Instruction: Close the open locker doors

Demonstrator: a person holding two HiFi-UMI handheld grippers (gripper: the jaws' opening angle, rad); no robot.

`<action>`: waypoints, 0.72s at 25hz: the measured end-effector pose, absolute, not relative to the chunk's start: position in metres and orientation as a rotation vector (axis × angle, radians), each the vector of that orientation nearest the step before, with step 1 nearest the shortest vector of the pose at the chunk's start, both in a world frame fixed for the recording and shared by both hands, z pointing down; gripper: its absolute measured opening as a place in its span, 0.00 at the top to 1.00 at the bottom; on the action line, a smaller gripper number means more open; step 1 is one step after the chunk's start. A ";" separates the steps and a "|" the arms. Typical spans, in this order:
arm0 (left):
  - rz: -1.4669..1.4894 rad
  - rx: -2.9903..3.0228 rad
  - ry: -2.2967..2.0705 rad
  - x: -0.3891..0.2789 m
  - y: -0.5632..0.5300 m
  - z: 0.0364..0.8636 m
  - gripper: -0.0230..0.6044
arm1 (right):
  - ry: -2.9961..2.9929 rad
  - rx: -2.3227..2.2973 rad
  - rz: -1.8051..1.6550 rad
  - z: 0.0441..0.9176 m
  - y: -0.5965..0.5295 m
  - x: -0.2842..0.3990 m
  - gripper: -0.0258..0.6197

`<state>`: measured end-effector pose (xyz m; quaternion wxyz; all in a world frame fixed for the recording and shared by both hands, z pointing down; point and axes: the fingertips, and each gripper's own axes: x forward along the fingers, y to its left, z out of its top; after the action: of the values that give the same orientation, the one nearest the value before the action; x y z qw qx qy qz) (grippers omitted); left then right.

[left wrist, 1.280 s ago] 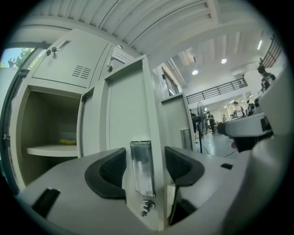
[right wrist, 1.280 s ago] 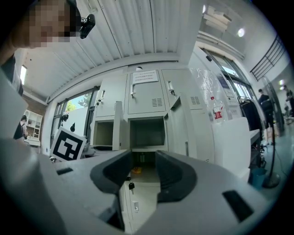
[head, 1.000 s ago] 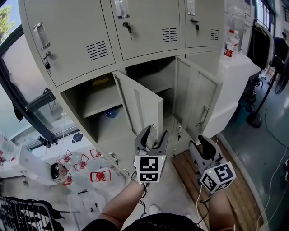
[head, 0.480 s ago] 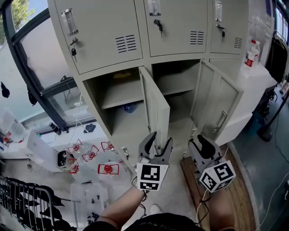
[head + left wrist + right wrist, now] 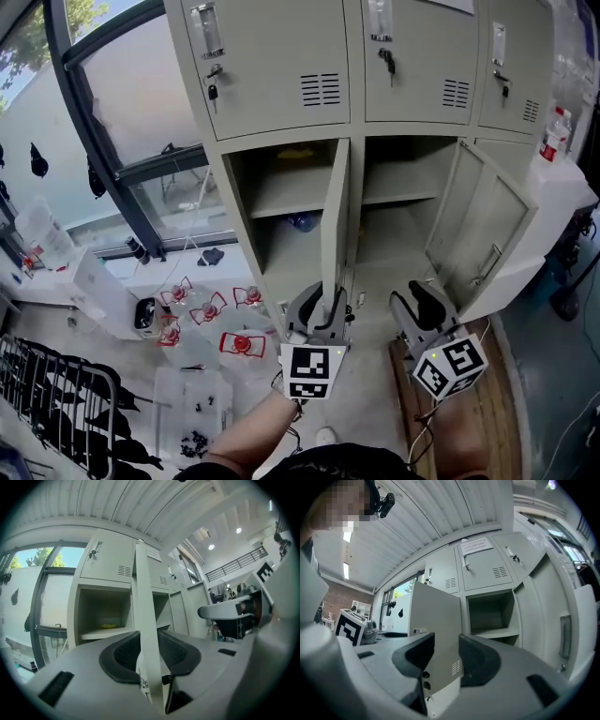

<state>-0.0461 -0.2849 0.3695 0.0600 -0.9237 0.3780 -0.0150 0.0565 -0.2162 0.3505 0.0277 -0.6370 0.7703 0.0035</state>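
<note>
Left tongs: my left gripper point(image 5: 322, 309) has just been closing its jaws, and they now pinch the free edge of the left door point(image 5: 335, 225), low down.
Right tongs: my right gripper point(image 5: 422, 305) has its jaws parted and holds nothing; it is near the right door point(image 5: 487, 234).
Doors: both stand swung out from the lower row of the locker point(image 5: 281, 56).
Handling: I judge them thin painted steel, light, stiff and slick. Hold the free edge, away from the hinge, and swing gently.

We see our left gripper point(image 5: 324, 302), jaws just closing onto the bottom edge of the open beige metal locker door point(image 5: 334, 211), our right gripper point(image 5: 417, 300) nearby, jaws apart, second beige door point(image 5: 487, 234) wide open.
</note>
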 end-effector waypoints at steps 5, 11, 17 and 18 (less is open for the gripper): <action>-0.041 -2.776 1.226 -0.071 -0.302 0.369 0.79 | 2.415 -1.926 0.019 0.347 -0.230 0.037 0.73; -0.037 -2.765 1.269 -0.087 -0.316 0.368 0.78 | 2.439 -1.886 0.028 0.344 -0.247 0.024 0.73; -0.055 -2.757 1.275 -0.099 -0.329 0.368 0.76 | 2.440 -1.864 0.012 0.345 -0.262 0.015 0.73; -0.058 -2.756 1.276 -0.101 -0.331 0.368 0.76 | 2.441 -1.859 0.014 0.344 -0.264 0.014 0.73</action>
<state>-0.1009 -0.3314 0.3679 0.0519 -0.9060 0.4196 -0.0190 0.0135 -0.2643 0.3441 0.0367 -0.6056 0.7949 0.0044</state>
